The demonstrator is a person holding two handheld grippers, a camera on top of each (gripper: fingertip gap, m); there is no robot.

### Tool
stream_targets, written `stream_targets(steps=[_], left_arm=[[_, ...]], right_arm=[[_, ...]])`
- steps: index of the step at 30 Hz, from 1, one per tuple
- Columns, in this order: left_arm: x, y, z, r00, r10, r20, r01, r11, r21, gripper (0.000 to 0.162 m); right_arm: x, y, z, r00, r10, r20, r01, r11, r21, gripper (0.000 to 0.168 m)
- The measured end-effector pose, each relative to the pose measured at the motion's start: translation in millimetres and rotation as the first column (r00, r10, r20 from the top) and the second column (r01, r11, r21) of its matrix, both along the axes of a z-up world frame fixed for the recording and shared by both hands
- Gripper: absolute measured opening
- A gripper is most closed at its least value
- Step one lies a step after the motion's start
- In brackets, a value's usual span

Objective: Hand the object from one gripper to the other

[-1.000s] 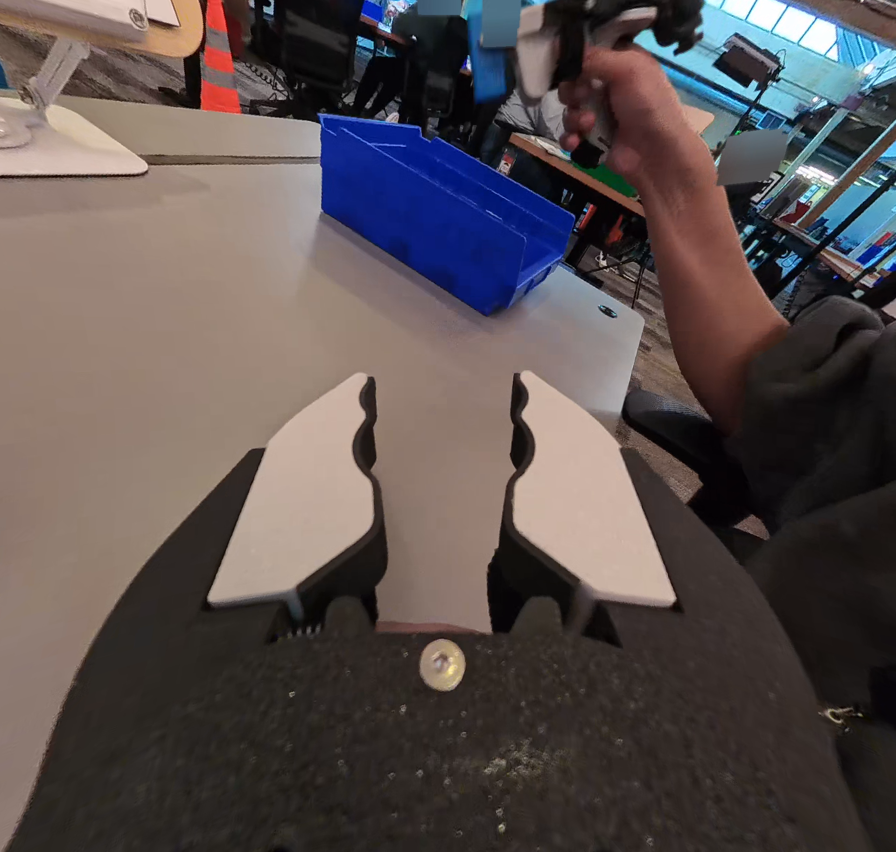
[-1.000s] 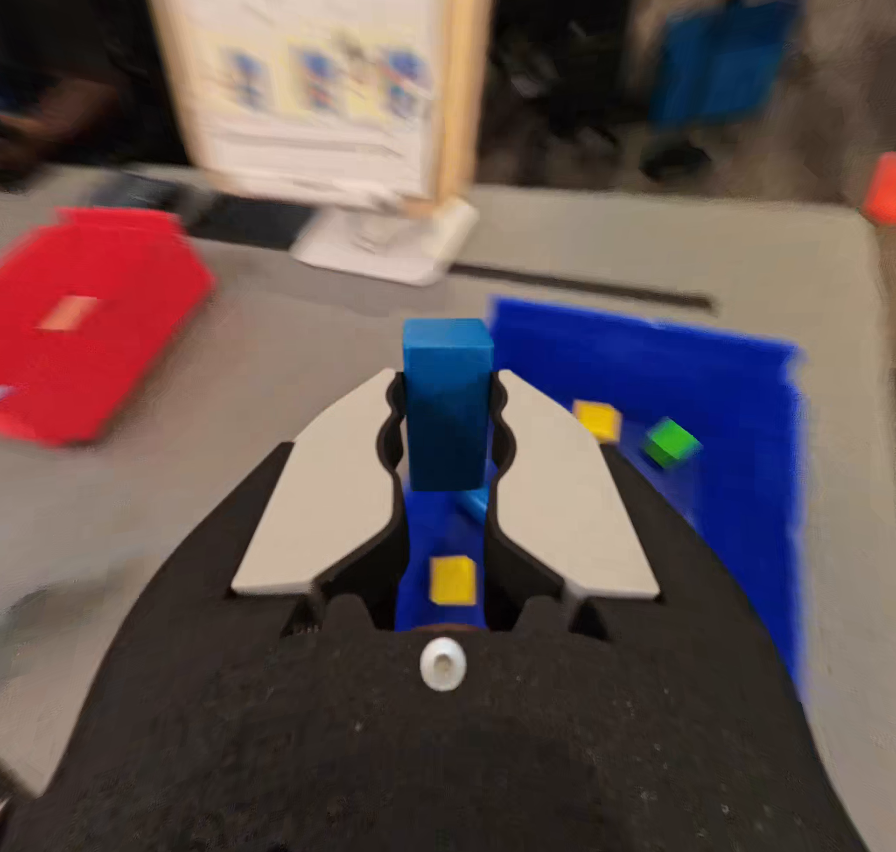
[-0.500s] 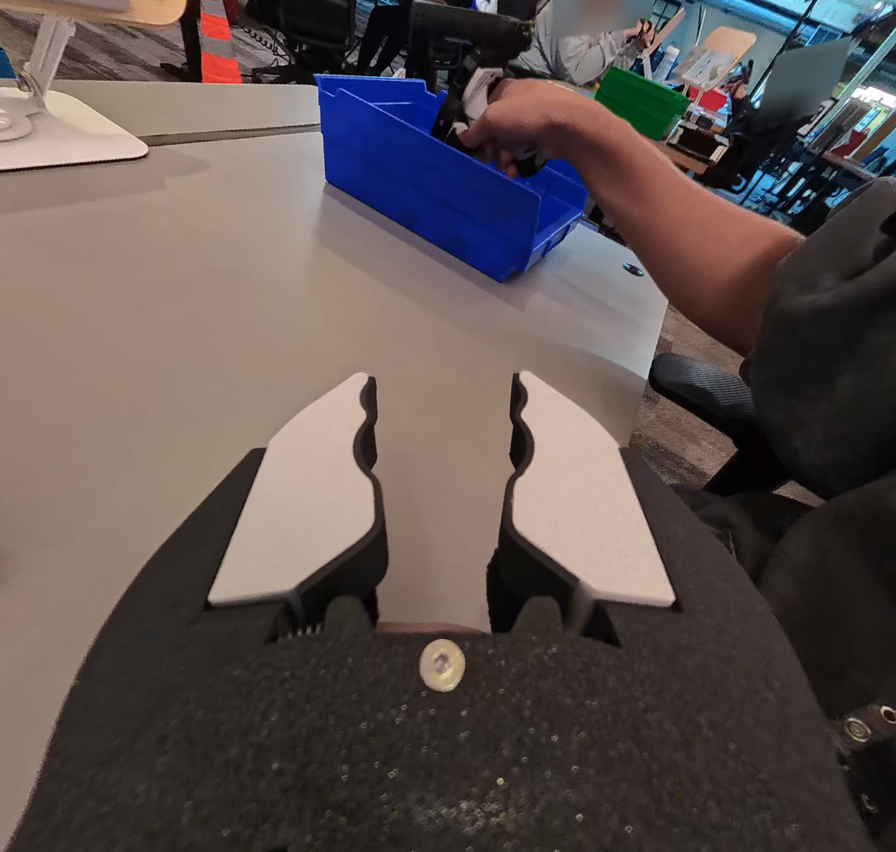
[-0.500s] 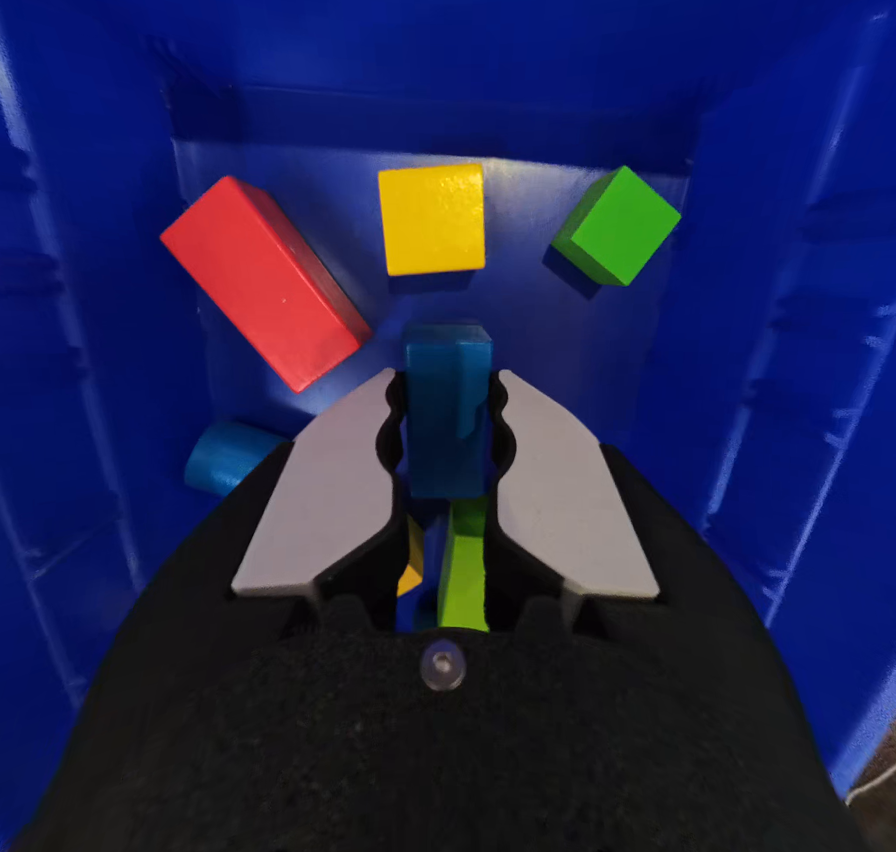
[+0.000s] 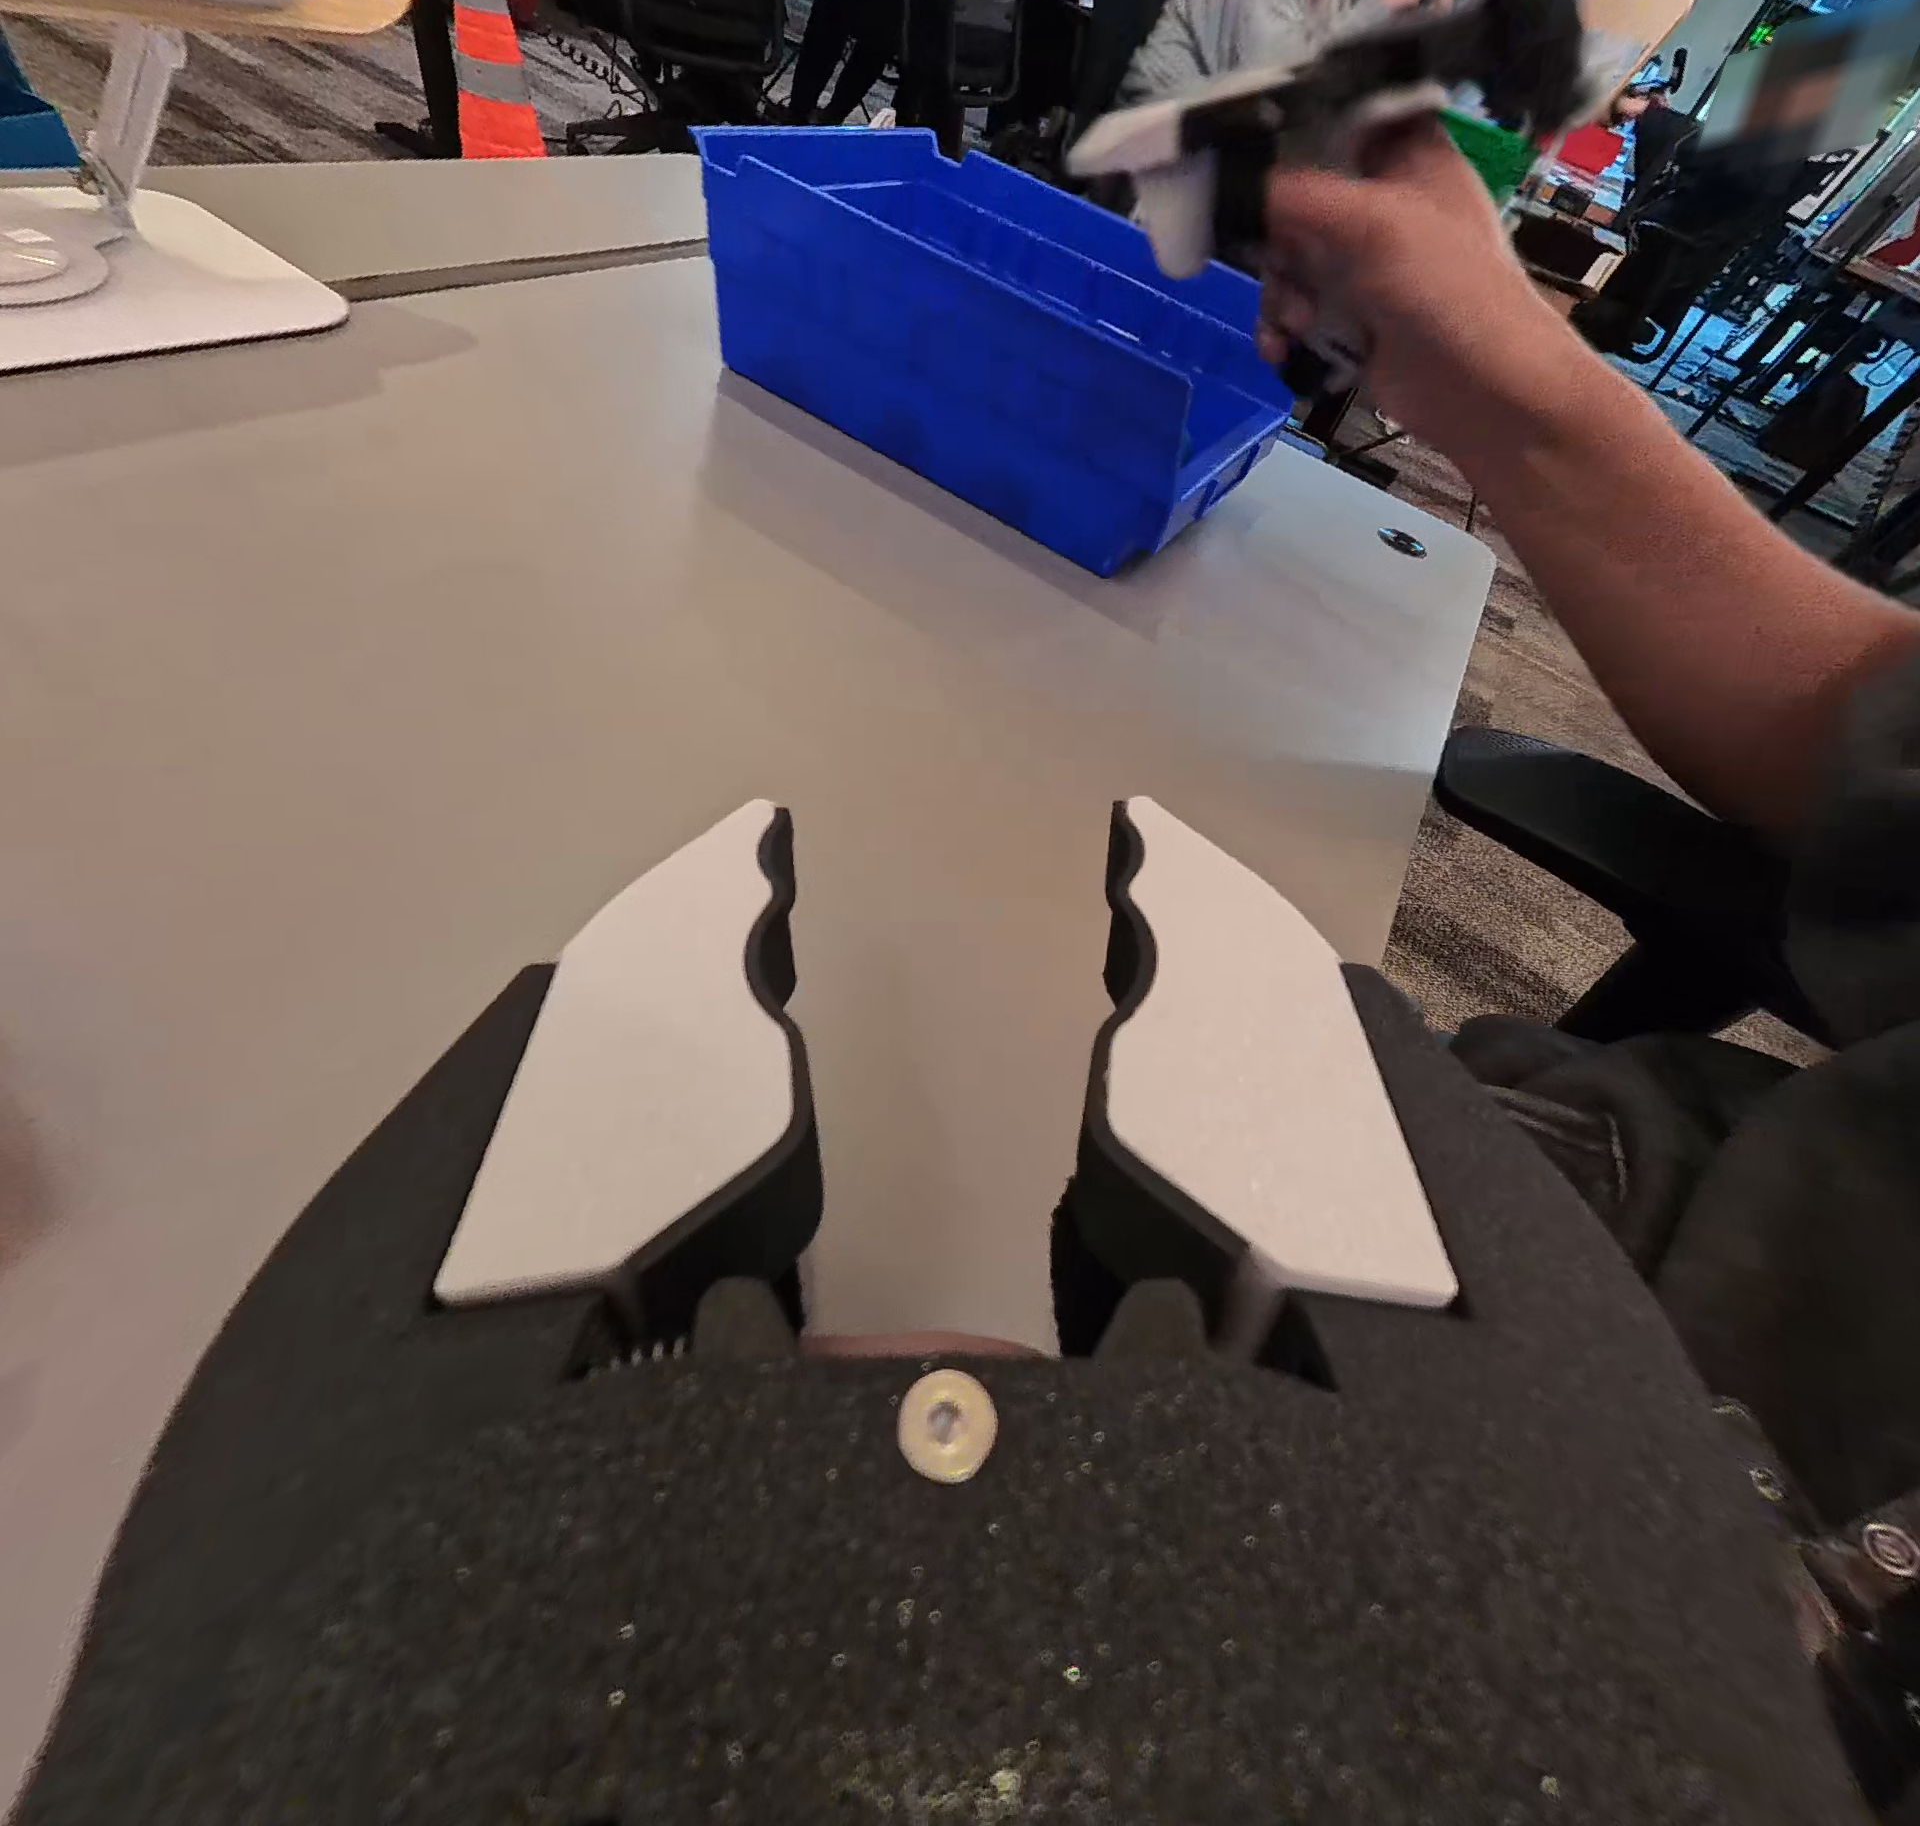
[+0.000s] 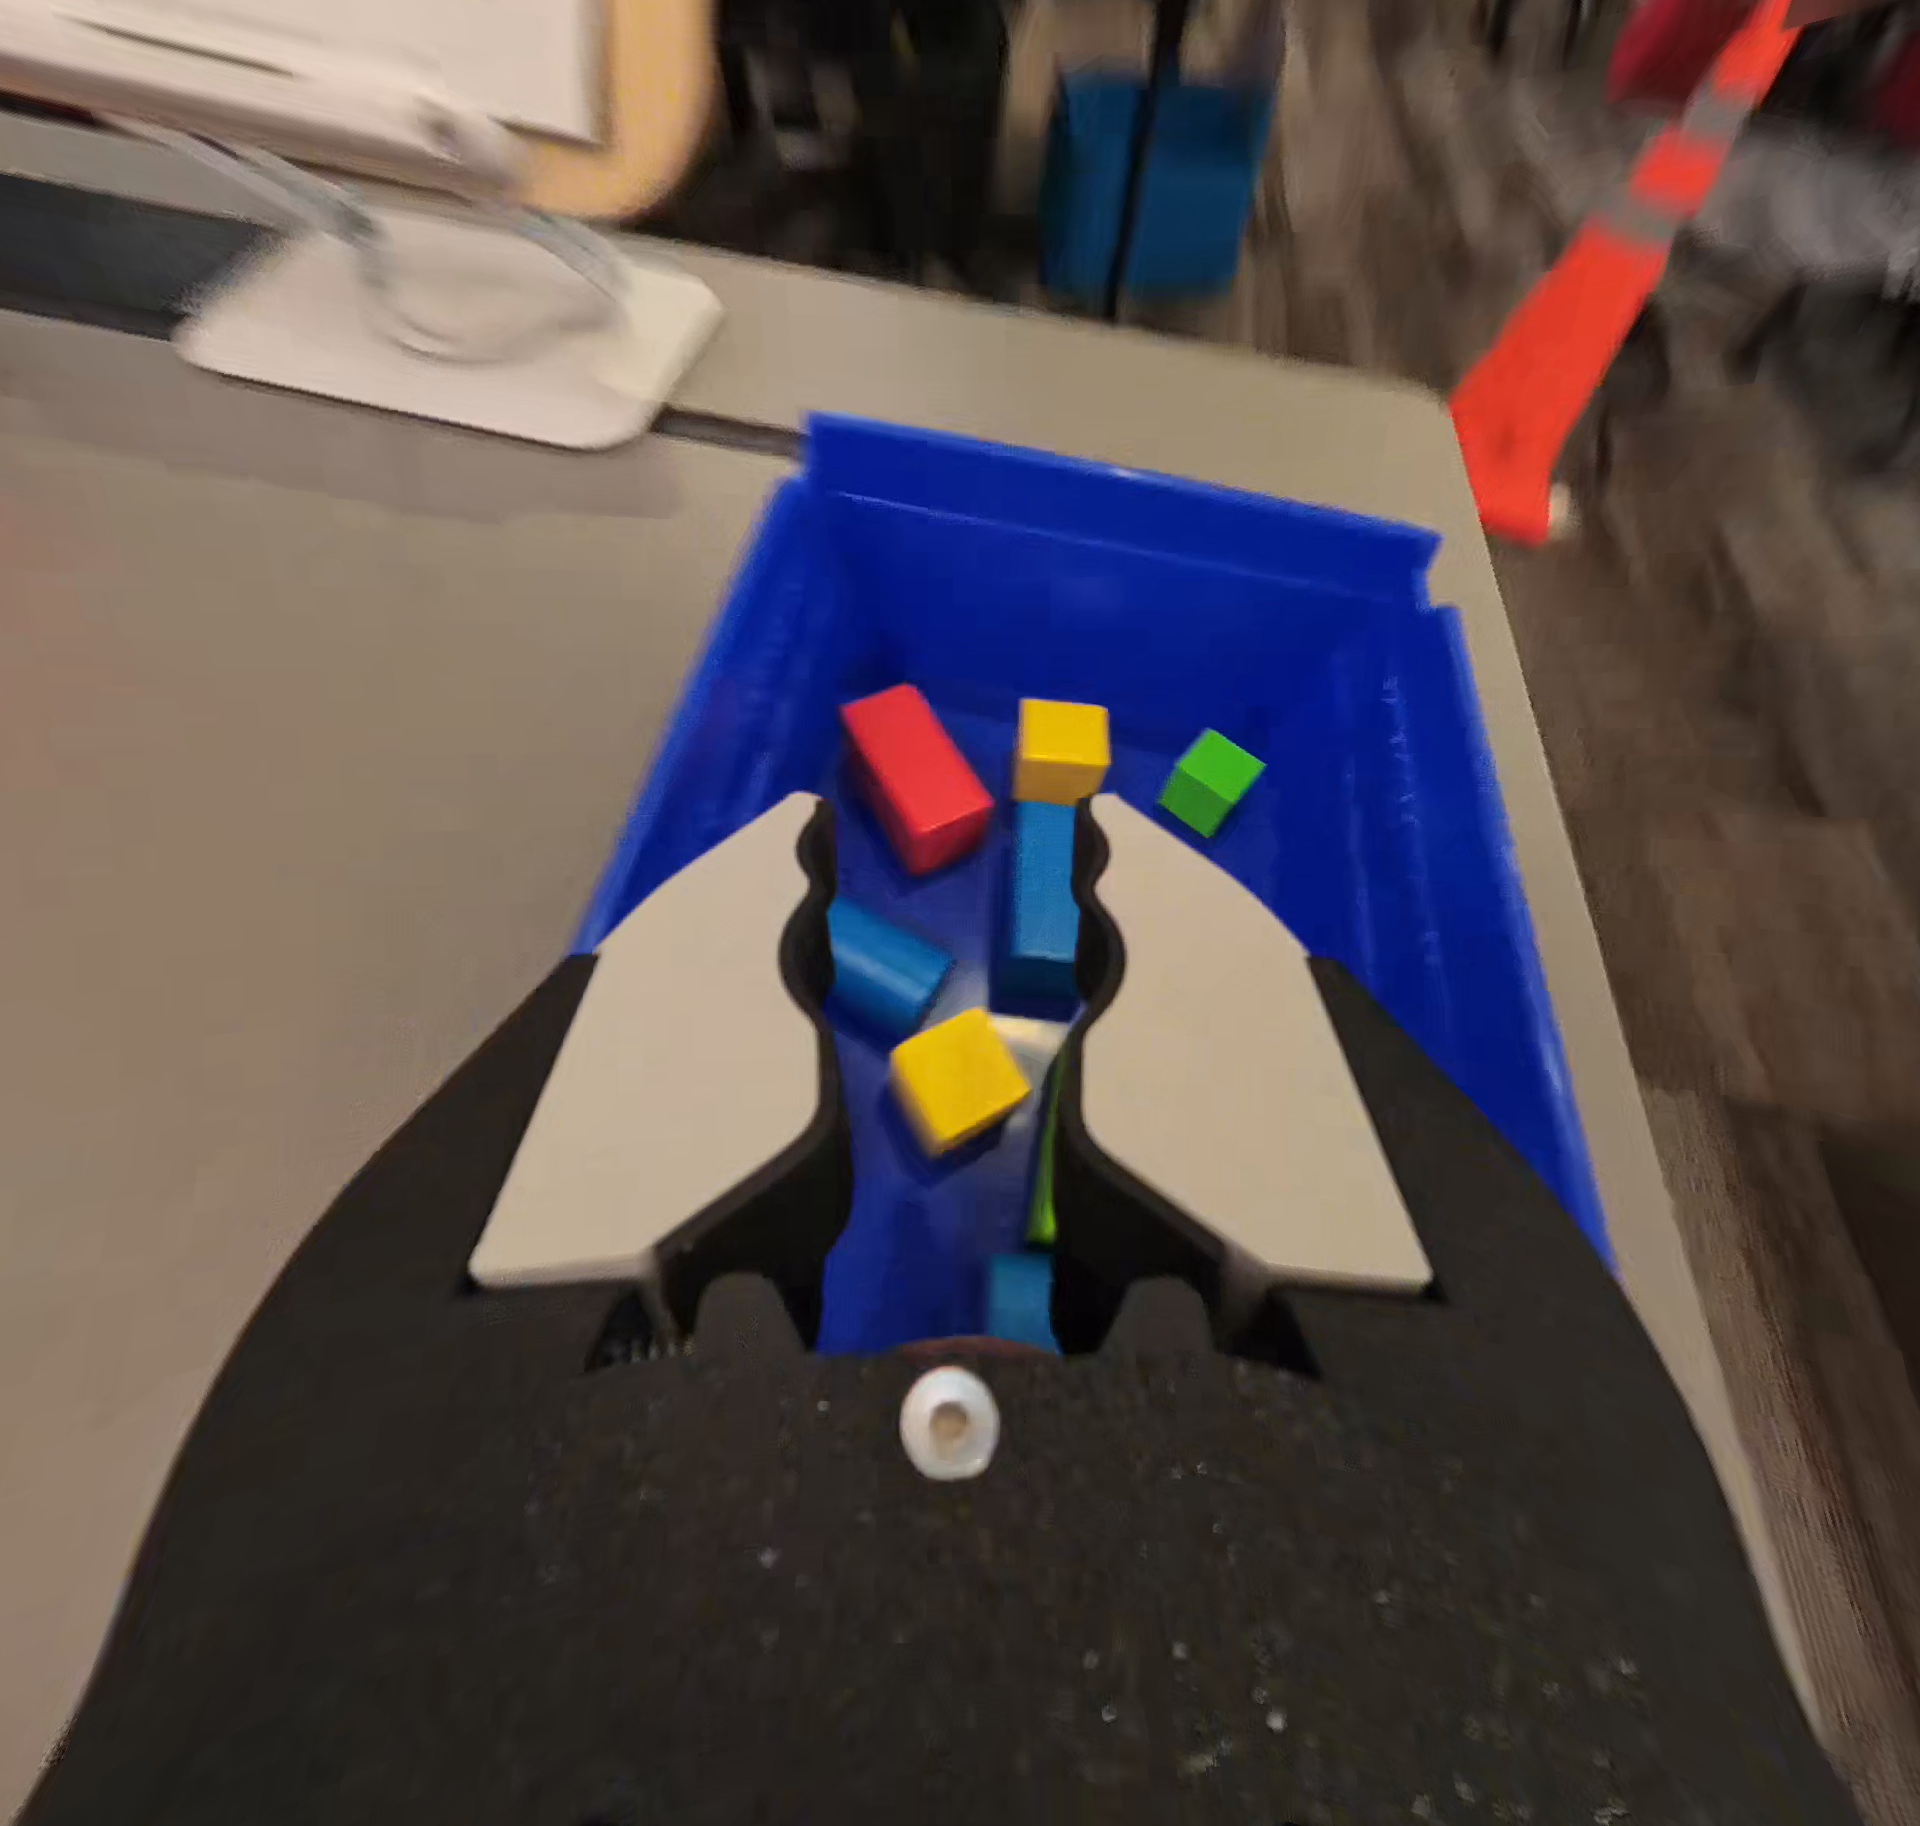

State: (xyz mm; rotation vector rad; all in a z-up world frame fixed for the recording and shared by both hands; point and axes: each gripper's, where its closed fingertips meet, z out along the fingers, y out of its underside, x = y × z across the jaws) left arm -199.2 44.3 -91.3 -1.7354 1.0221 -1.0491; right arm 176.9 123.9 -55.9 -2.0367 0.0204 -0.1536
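Note:
My right gripper (image 6: pixel 951 810) is open above the blue bin (image 6: pixel 1455 841), its jaws wide apart. A blue rectangular block (image 6: pixel 1044 893) lies on the bin floor, in line with the gap and close to the right pad; nothing is gripped. My left gripper (image 5: pixel 951 820) is open and empty over the grey table (image 5: pixel 416 581). The left wrist view shows the right gripper (image 5: pixel 1143 155) in a hand above the near end of the blue bin (image 5: pixel 935 342), blurred by motion.
The bin also holds a red block (image 6: pixel 914 777), two yellow cubes (image 6: pixel 1062 748), a green cube (image 6: pixel 1210 781) and a blue cylinder (image 6: pixel 883 966). A white stand base (image 5: pixel 156 280) sits at the far left. An orange cone (image 5: pixel 488 41) and a chair (image 5: pixel 1621 841) stand off the table.
My right gripper went down into the bin with the blue block, opened and let it go, then rose out of the bin. The left gripper stayed open and barely moved.

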Motion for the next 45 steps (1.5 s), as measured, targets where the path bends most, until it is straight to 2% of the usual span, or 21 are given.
stream_targets(steps=[4, 6, 10, 13, 16, 18, 22, 26, 29, 30, 34, 35, 37, 41, 43, 45], left_arm=[[-6, 12, -2, 0.998, 0.067, -0.015, -0.066, 0.997, 0.028, 0.062], [-7, 16, -5, 0.996, 0.083, -0.027, -0.082, 0.996, 0.031, 0.064], [-12, 22, -7, 0.991, 0.109, -0.072, -0.106, 0.994, 0.039, 0.063], [-29, 28, 10, 0.985, 0.139, -0.105, -0.138, 0.99, 0.021, 0.061], [-70, 50, 37, 0.961, 0.215, -0.172, -0.219, 0.976, -0.004, 0.06], [-109, 79, 39, 0.898, 0.297, -0.325, -0.325, 0.945, -0.035, 0.06], [-170, 149, 26, 0.714, 0.401, -0.574, -0.51, 0.86, -0.033, 0.059], [-200, 207, -17, 0.559, 0.381, -0.737, -0.606, 0.794, -0.049, 0.059], [-221, 232, -56, 0.418, 0.328, -0.847, -0.661, 0.749, -0.036, 0.063], [-225, 238, -65, 0.396, 0.319, -0.861, -0.671, 0.74, -0.035, 0.061], [-227, 254, -88, 0.406, 0.298, -0.864, -0.711, 0.697, -0.093, 0.059], [-227, 255, -91, 0.415, 0.289, -0.863, -0.714, 0.691, -0.112, 0.055], [-224, 253, -98, 0.447, 0.264, -0.855, -0.711, 0.685, -0.161, 0.032], [-224, 251, -94, 0.454, 0.281, -0.846, -0.712, 0.685, -0.155, 0.032], [-215, 249, -83, 0.514, 0.292, -0.806, -0.69, 0.7, -0.186, 0.032], [-202, 247, -60, 0.607, 0.317, -0.729, -0.654, 0.721, -0.231, 0.031]], right_arm=[[-47, -80, -4, 0.994, -0.046, 0.099, 0.022, 0.972, 0.236, 0.037], [-67, -107, -22, 0.99, -0.063, 0.128, 0.031, 0.97, 0.241, 0.036], [-112, -118, -65, 0.996, 0.076, 0.053, -0.08, 0.993, 0.089, 0.036], [-121, -115, -65, 0.989, 0.12, 0.081, -0.126, 0.99, 0.069, 0.037], [-121, -118, -66, 0.986, 0.13, 0.108, -0.136, 0.989, 0.054, 0.037], [-121, -118, -66, 0.985, 0.145, 0.094, -0.15, 0.987, 0.054, 0.037], [-126, -116, -65, 0.983, 0.179, 0.044, -0.181, 0.982, 0.055, 0.037], [-134, -115, -61, 0.979, 0.199, 0.043, -0.202, 0.976, 0.076, 0.037], [-138, -116, -61, 0.974, 0.207, 0.089, -0.214, 0.974, 0.069, 0.037], [-139, -116, -61, 0.972, 0.211, 0.104, -0.218, 0.973, 0.069, 0.037], [-138, -116, -64, 0.971, 0.212, 0.109, -0.219, 0.974, 0.057, 0.037], [-137, -116, -65, 0.973, 0.214, 0.091, -0.219, 0.974, 0.055, 0.037], [-137, -116, -66, 0.975, 0.215, 0.054, -0.218, 0.974, 0.056, 0.037], [-135, -115, -68, 0.976, 0.211, 0.044, -0.214, 0.976, 0.052, 0.037], [-135, -114, -69, 0.976, 0.214, 0.047, -0.216, 0.975, 0.048, 0.037], [-136, -114, -70, 0.973, 0.225, 0.056, -0.228, 0.973, 0.043, 0.037]])
